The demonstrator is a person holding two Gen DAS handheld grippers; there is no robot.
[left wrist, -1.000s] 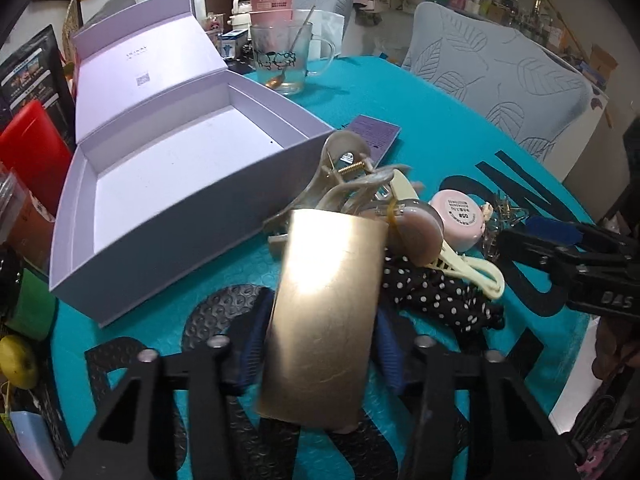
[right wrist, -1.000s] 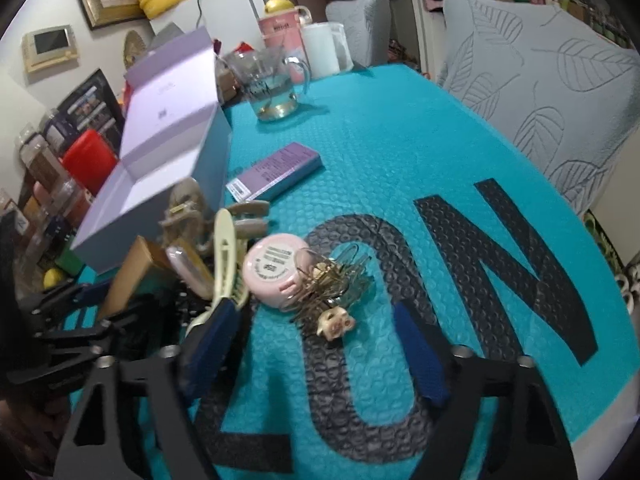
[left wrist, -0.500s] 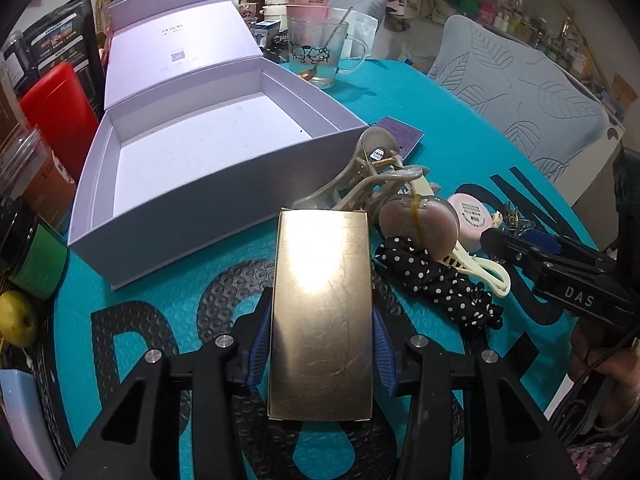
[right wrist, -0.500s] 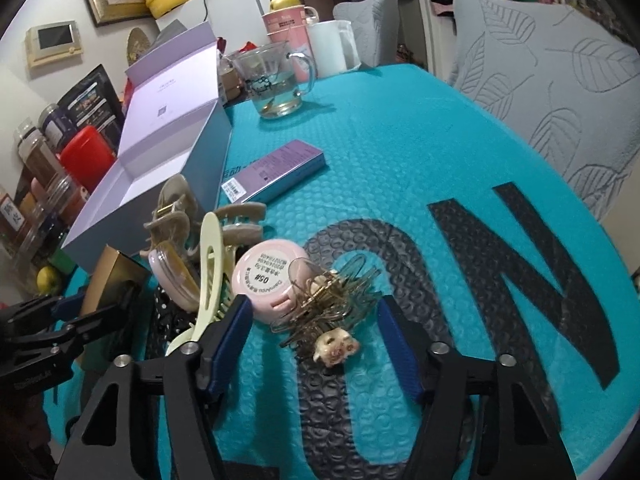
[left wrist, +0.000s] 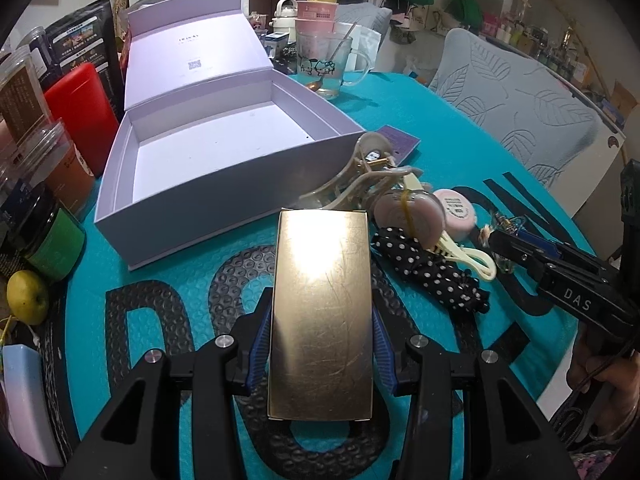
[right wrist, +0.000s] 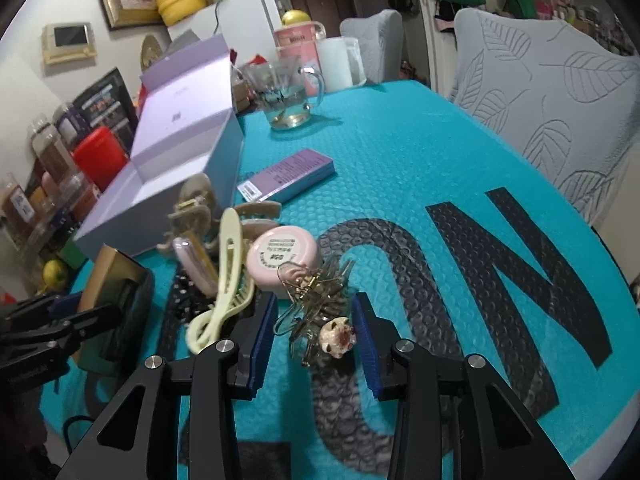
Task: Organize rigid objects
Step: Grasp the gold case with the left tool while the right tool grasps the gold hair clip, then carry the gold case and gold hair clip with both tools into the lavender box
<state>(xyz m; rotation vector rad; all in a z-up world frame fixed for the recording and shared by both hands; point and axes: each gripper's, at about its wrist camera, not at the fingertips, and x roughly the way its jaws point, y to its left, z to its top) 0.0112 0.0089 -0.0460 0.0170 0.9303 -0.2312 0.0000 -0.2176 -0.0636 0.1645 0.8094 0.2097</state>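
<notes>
Firmly clamped in the left gripper (left wrist: 322, 332): gold box (left wrist: 322, 312), a flat brushed-metal rectangle, blue pads pressing both long sides, held above the teal mat (left wrist: 168, 280) just in front of the lavender box (left wrist: 224, 148). Lavender box open, lid tipped back, white floor bare. Seen from the right wrist view, gold box (right wrist: 114, 280) at the far left, well apart from the right gripper (right wrist: 316, 332).

Closing now, the right gripper's jaws, with the bundle of gold hair clips (right wrist: 316, 296) and its small pig charm (right wrist: 338, 336) between the 2 blue pads; right pad just beside the charm, contact on the left side not clear, no firm squeeze visible. Just behind the clips, touching or nearly so: pink round compact (right wrist: 282, 256). Left of that, in 1 loose pile on the mat: cream hair clip (right wrist: 224, 276), beige claw clip (right wrist: 192, 204), polka-dot fabric (left wrist: 432, 272). Farther back, lying flat beside the lavender box: purple slim carton (right wrist: 286, 176). Beyond it, glass mug (right wrist: 286, 94) with a spoon inside.
</notes>
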